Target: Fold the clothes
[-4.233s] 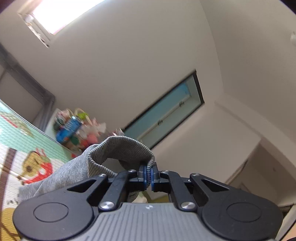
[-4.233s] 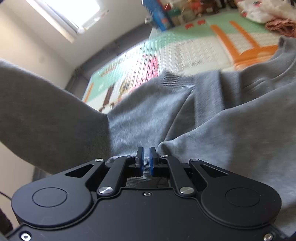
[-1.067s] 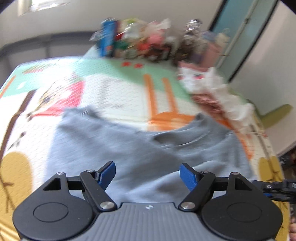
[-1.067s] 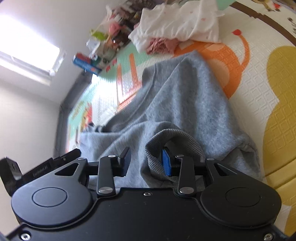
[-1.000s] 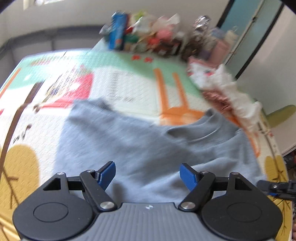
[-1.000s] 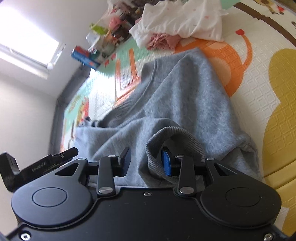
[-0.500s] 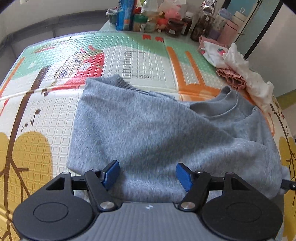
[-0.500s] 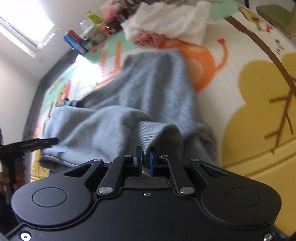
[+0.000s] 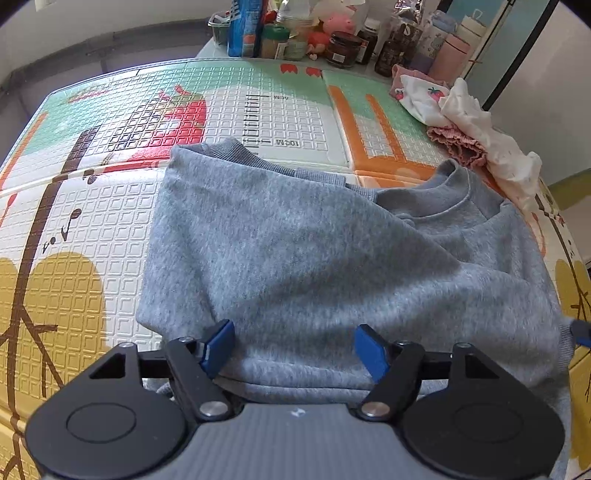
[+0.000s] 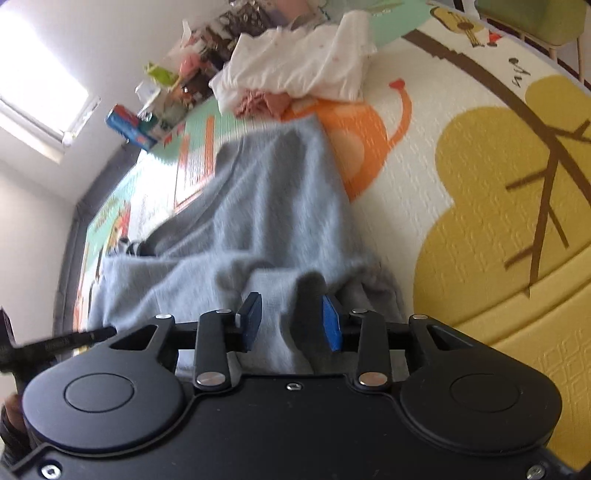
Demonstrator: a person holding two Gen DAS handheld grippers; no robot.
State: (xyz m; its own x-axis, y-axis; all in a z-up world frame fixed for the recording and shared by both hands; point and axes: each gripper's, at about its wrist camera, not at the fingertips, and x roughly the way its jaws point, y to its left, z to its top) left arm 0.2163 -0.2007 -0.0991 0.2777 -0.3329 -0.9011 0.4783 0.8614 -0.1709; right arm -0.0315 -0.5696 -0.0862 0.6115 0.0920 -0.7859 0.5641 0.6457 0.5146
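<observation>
A grey sweatshirt lies partly folded on the play mat, collar at the far right and ribbed hem at the far left. My left gripper hovers over its near edge. Its jaws are wide apart and opening, with cloth below them but not pinched. In the right wrist view the sweatshirt runs away from my right gripper. Its jaws are opening, and a loose fold of grey cloth stands between the pads without being pressed. The left gripper's black finger shows at the left edge.
A pile of white and pink clothes lies on the mat just beyond the collar. Bottles, jars and boxes crowd the far edge. A green chair stands off the mat at the far right.
My right gripper was shut on the sweatshirt's ribbed edge half a second ago; its jaws have now parted and the cloth sits loose. The sweatshirt has settled flatter on the mat.
</observation>
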